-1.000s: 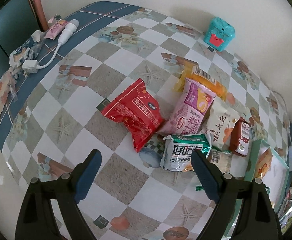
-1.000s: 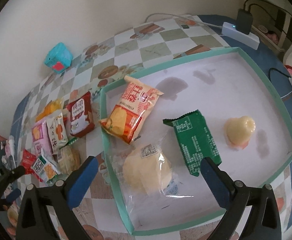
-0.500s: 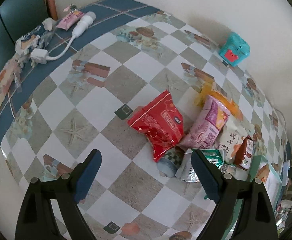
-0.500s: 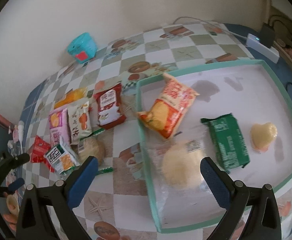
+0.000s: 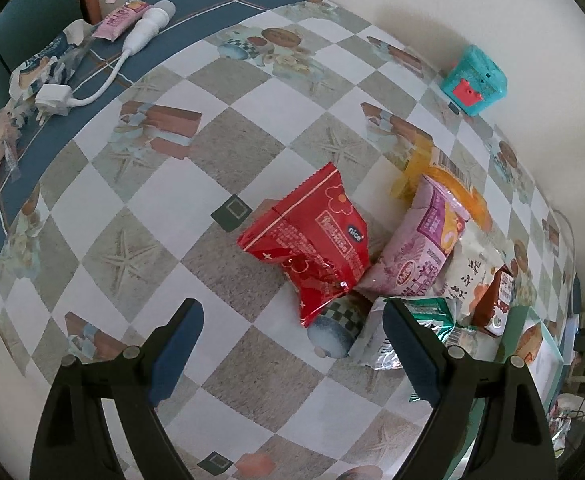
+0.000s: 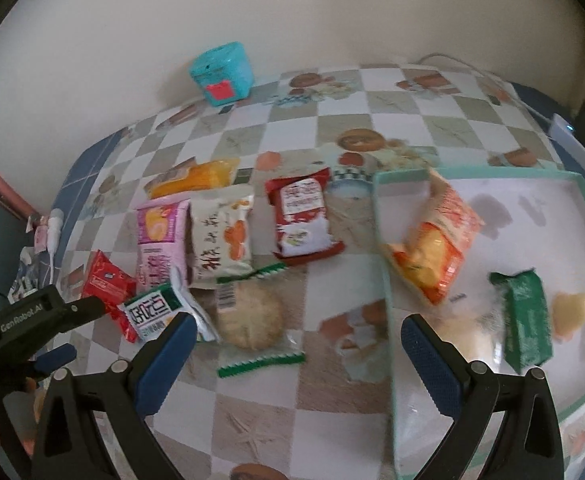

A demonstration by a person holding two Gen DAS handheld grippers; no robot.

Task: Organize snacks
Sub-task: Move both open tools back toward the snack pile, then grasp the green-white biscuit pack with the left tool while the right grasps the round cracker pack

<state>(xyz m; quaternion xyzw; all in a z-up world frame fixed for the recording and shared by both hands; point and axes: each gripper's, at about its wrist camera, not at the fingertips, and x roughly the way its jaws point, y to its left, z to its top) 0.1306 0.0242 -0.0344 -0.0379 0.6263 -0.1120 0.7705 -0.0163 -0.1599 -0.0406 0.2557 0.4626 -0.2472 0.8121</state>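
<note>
Loose snack packets lie on the checkered table: a red packet (image 5: 312, 246), a pink one (image 5: 416, 248), a white-and-orange one (image 6: 222, 240), a dark red one (image 6: 302, 214), a yellow one (image 6: 196, 178), a green-and-white one (image 6: 160, 310) and a round cracker in clear wrap (image 6: 252, 314). A teal-rimmed tray (image 6: 384, 264) at the right holds an orange packet (image 6: 432, 240), a green packet (image 6: 526, 320) and a pale jelly (image 6: 572, 308). My left gripper (image 5: 292, 344) is open above the table, just short of the red packet. My right gripper (image 6: 292, 356) is open above the table between cracker and tray.
A teal toy box (image 5: 474, 80) stands by the wall. A white charger with cable (image 5: 52, 98), a pink tube (image 5: 122, 20) and wrappers lie at the far left edge. A white power strip (image 6: 574, 144) lies beyond the tray. The left gripper's body (image 6: 24, 320) shows at the right view's left edge.
The right gripper has swung left from over the tray to over the loose packets beside it. The left gripper has pulled back and shifted, so the red packet sits more central.
</note>
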